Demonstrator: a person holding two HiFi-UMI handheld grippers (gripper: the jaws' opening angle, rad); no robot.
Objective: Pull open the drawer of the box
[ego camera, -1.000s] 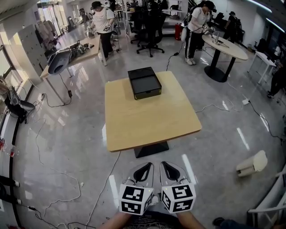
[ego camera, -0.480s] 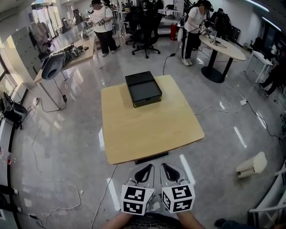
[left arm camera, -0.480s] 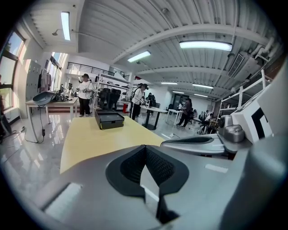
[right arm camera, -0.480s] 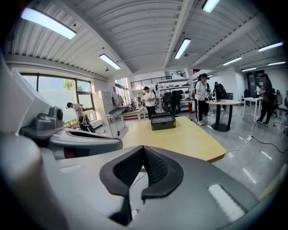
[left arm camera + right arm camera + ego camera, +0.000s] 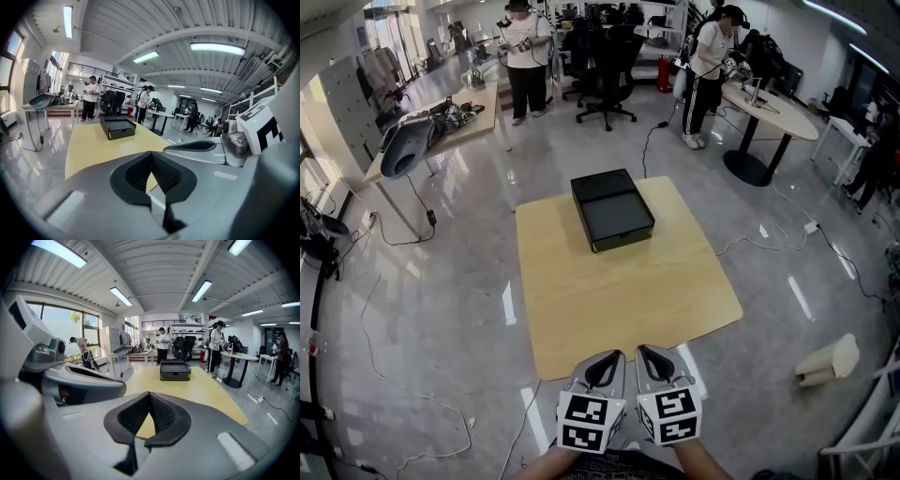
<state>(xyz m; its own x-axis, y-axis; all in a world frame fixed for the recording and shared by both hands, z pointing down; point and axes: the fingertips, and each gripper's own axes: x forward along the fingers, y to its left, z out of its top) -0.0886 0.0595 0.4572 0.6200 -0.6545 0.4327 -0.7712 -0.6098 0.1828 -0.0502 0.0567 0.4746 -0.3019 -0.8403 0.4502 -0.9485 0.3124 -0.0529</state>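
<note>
A black box (image 5: 612, 208) with a flat dark lid sits on the far part of a square wooden table (image 5: 619, 300). Its front drawer face shows in the left gripper view (image 5: 117, 126) and the right gripper view (image 5: 175, 370), and looks pushed in. My left gripper (image 5: 615, 356) and right gripper (image 5: 644, 352) hang side by side just over the table's near edge, far short of the box. Both are shut with nothing between the jaws; the left gripper's (image 5: 151, 153) and the right gripper's (image 5: 149, 394) tips meet.
People stand at the back by office chairs (image 5: 609, 66) and a round table (image 5: 769, 98). A desk with gear (image 5: 431, 131) stands at the left, with cables over the floor. A white object (image 5: 827, 362) lies on the floor at the right.
The view has moved forward: the table and box sit lower and nearer in the head view, and both grippers now reach the table's near edge. Both stay shut.
</note>
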